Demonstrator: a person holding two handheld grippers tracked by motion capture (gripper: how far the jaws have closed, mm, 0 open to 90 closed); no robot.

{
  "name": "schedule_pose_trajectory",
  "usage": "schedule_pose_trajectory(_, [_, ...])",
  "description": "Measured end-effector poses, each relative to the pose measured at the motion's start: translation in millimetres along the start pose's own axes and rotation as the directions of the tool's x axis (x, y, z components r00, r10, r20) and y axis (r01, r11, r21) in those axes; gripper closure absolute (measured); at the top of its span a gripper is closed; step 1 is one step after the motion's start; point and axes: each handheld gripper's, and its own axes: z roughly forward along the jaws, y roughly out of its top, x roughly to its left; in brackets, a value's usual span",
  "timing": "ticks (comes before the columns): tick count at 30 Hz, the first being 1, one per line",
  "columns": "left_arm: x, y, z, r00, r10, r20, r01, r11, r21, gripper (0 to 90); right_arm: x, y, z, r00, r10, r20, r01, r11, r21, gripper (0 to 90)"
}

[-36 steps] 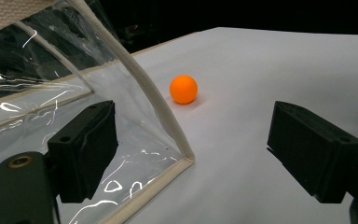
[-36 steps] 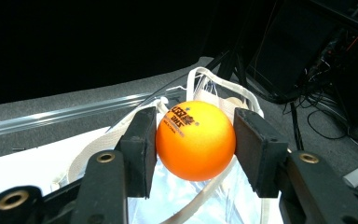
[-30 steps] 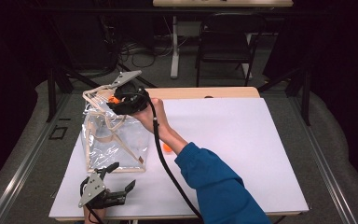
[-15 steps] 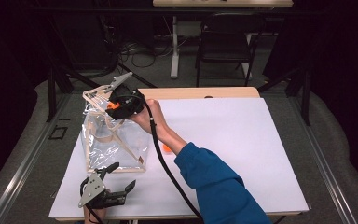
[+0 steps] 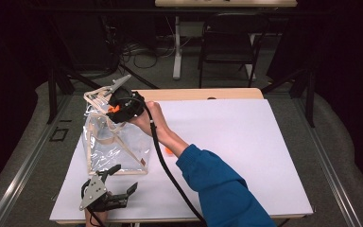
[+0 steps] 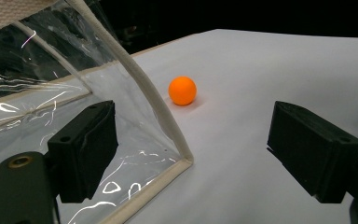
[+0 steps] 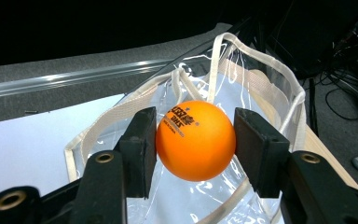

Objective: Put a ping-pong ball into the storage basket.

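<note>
Right gripper [image 7: 196, 140] clamped on an orange ball [image 7: 196, 140], both pads pressed against its sides, printed lettering on the ball turned toward the camera. Held above the open mouth of a clear plastic bag [image 7: 214, 205] with cream fabric trim and straps. In the high view, same right gripper [image 5: 116, 108] up at the top edge of the bag [image 5: 113, 146], arm in a blue sleeve [image 5: 217, 184] reaching in across the white table [image 5: 246, 142] from the bottom, black cable [image 5: 165, 165] trailing back along the forearm. Bag standing upright near the table's left side. Left gripper [image 5: 111, 187] low at the near left of the table, just in front of the bag's bottom edge, jaws spread wide with nothing between them. From the left gripper view, left gripper [image 6: 191, 158] open, one pad in front of the bag's clear wall [image 6: 37, 121], the bag's trimmed corner between the pads. Second orange ball [image 6: 182, 90] lying on the table beyond that corner, just beside the bag, apart from both pads; a sliver of it [image 5: 168, 151] visible by the forearm in the high view.
</note>
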Motion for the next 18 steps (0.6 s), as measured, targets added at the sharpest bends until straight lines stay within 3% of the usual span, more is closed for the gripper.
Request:
schedule_pose_trajectory(5, [0.0,0.0,-0.2,1.0000,0.001,-0.001,-0.001,1.0000,0.000,15.8,-0.8,-0.5,-0.7,1.0000,0.009,0.001,-0.009,1.000,0.006,49.5])
schedule_pose_trajectory(8, [0.0,0.1,-0.4,1.0000,0.000,0.001,0.000,1.0000,-0.001,15.8,-1.7,-0.8,-0.8,0.9999,0.013,-0.002,-0.013,1.000,0.010,40.4])
schedule_pose_trajectory(9, [-0.2,0.0,-0.7,1.0000,-0.002,-0.001,0.002,1.0000,-0.001,15.8,-1.6,-1.7,-2.0,0.9998,0.018,-0.001,-0.018,1.000,0.012,32.7])
schedule_pose_trajectory(11, [-0.2,0.0,-0.8,1.0000,-0.004,-0.003,0.004,1.0000,-0.001,15.8,-1.8,-2.2,-2.6,0.9998,0.020,-0.004,-0.020,1.000,0.008,28.4])
schedule_pose_trajectory(14, [-0.4,0.2,-0.7,1.0000,-0.001,-0.002,0.001,1.0000,-0.001,15.8,-4.0,-5.7,-11.0,0.9992,0.036,-0.016,-0.037,0.999,-0.027,15.9])
schedule_pose_trajectory(18, [-0.3,0.2,-0.8,1.0000,0.001,-0.002,-0.001,1.0000,0.000,15.8,-4.7,-8.3,-19.2,0.9989,0.037,-0.029,-0.038,0.998,-0.050,14.0])
